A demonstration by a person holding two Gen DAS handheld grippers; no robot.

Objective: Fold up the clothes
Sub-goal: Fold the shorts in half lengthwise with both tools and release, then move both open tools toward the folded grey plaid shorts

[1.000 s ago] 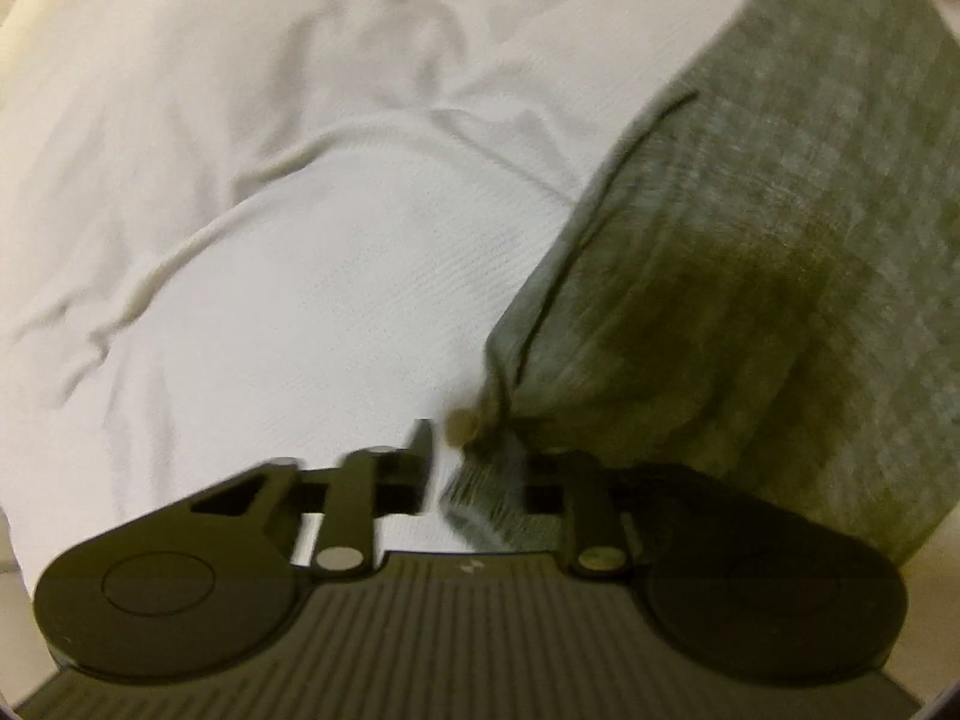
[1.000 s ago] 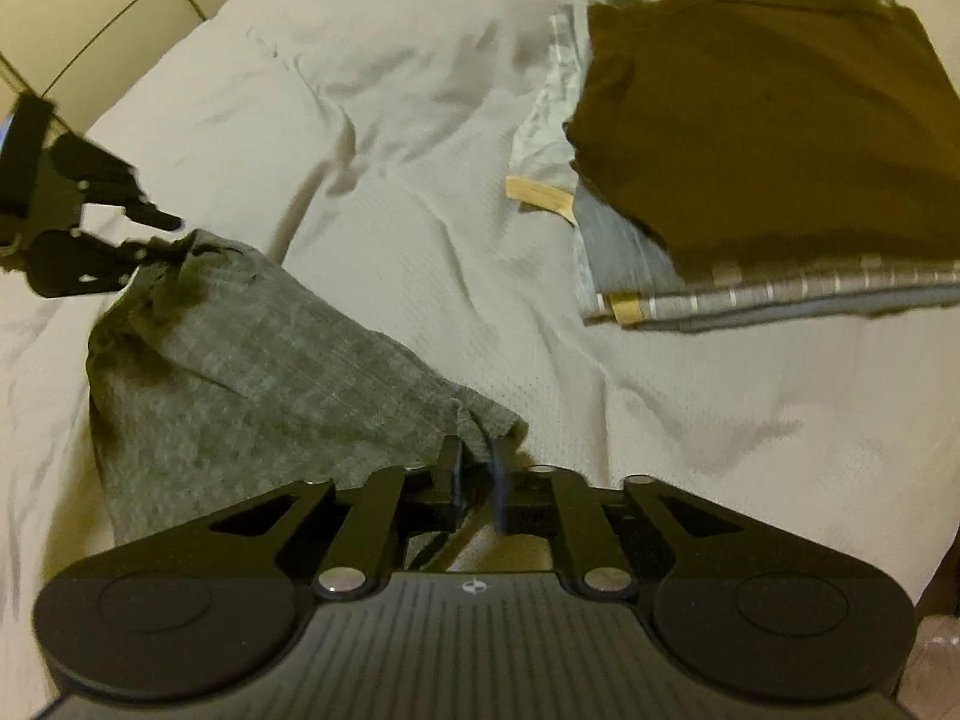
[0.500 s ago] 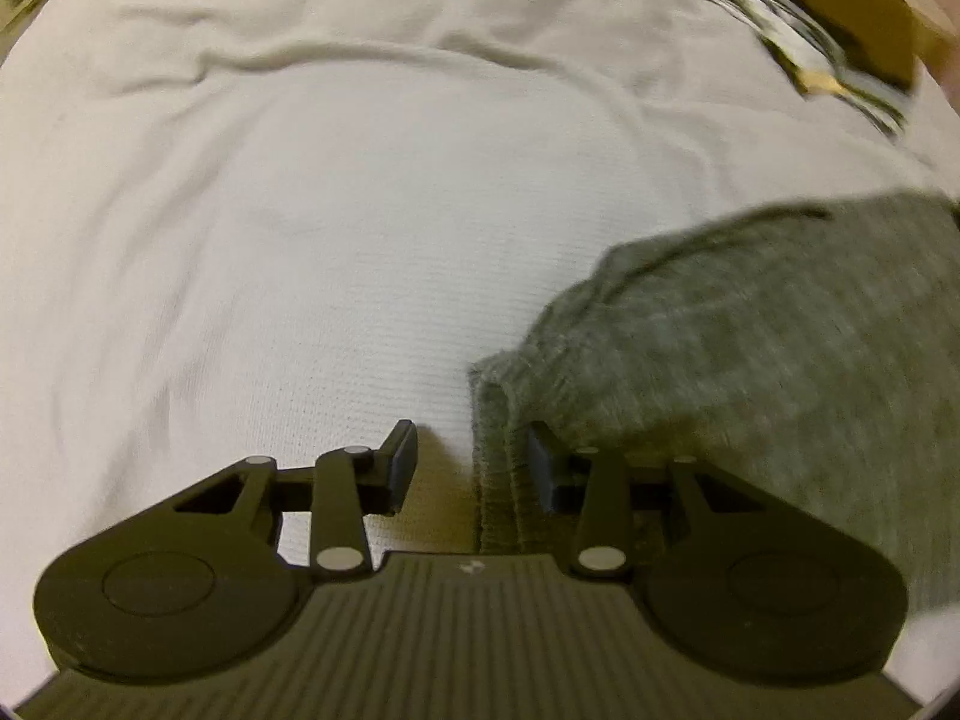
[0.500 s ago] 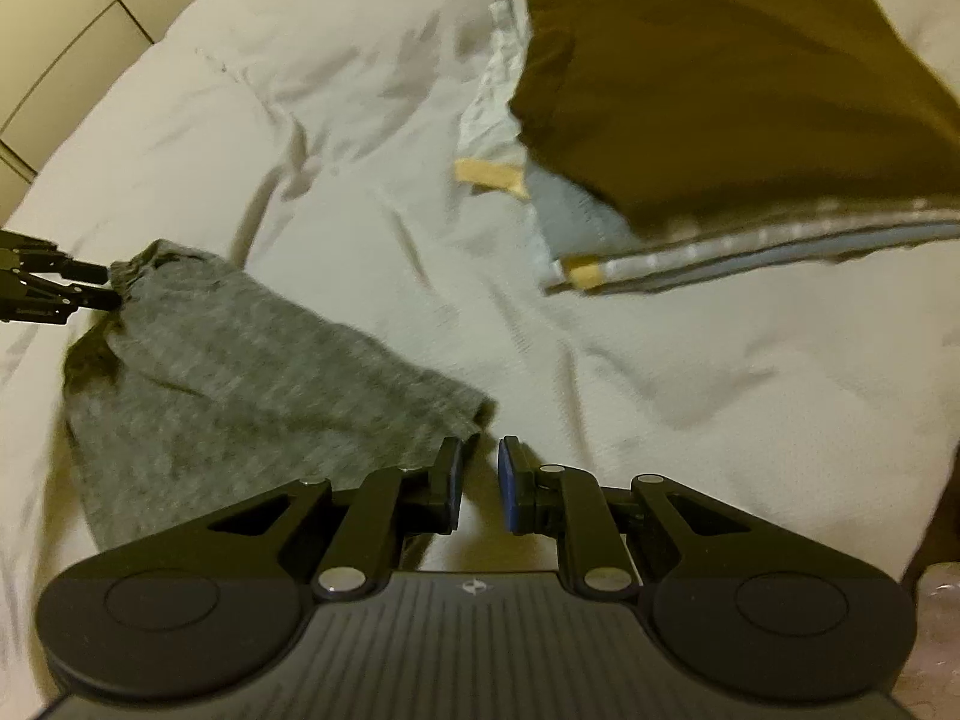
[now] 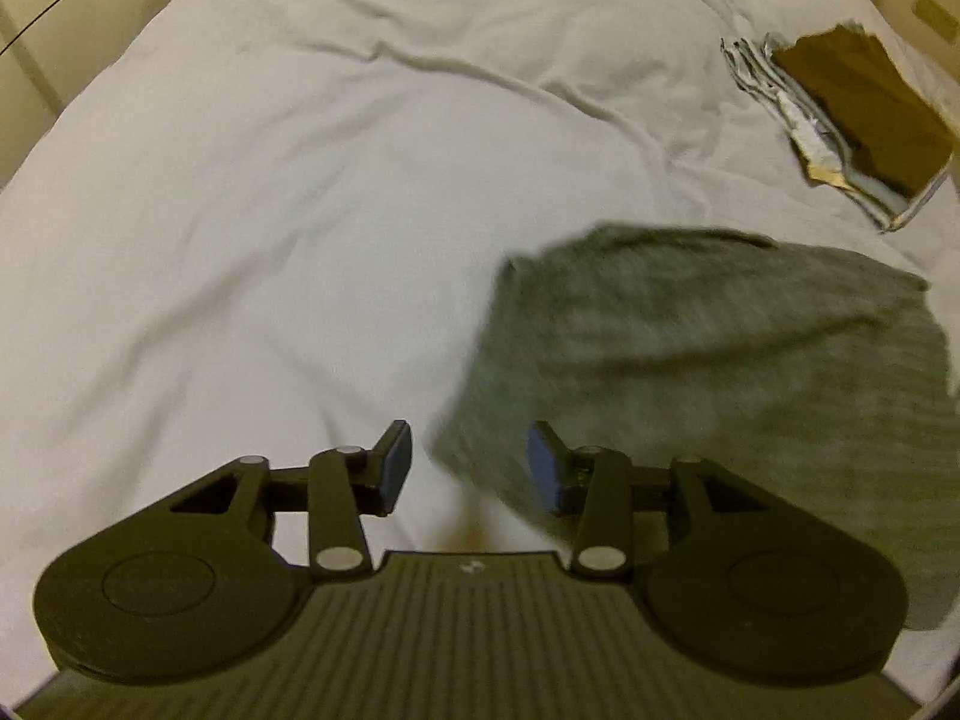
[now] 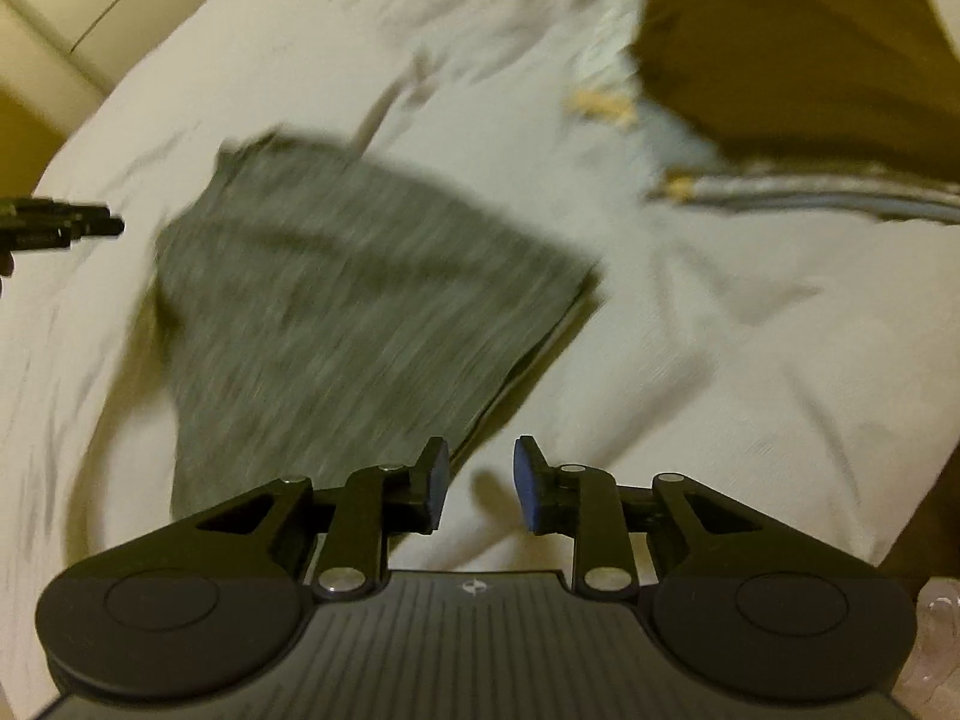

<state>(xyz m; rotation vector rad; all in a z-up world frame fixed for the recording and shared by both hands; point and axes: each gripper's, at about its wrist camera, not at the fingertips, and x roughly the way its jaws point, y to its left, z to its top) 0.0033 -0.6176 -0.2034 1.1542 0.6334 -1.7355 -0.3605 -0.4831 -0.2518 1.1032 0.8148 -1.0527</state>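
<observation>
Left gripper (image 5: 469,468) jaws spread wide, empty, right gripper (image 6: 478,480) jaws released, grey garment (image 6: 360,306) lying free

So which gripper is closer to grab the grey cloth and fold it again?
Probably the left gripper: the grey knitted cloth lies partly between its open fingers. The right gripper, also open, has only white sheet between its fingers, the cloth edge just beside.

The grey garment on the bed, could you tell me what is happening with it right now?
A person with a claw in each hand is folding laundry on a white bed. The grey garment lies flat on the sheet, held by neither claw: the left claw and right claw are both open beside its near edge. A stack of folded clothes sits further back.
</observation>
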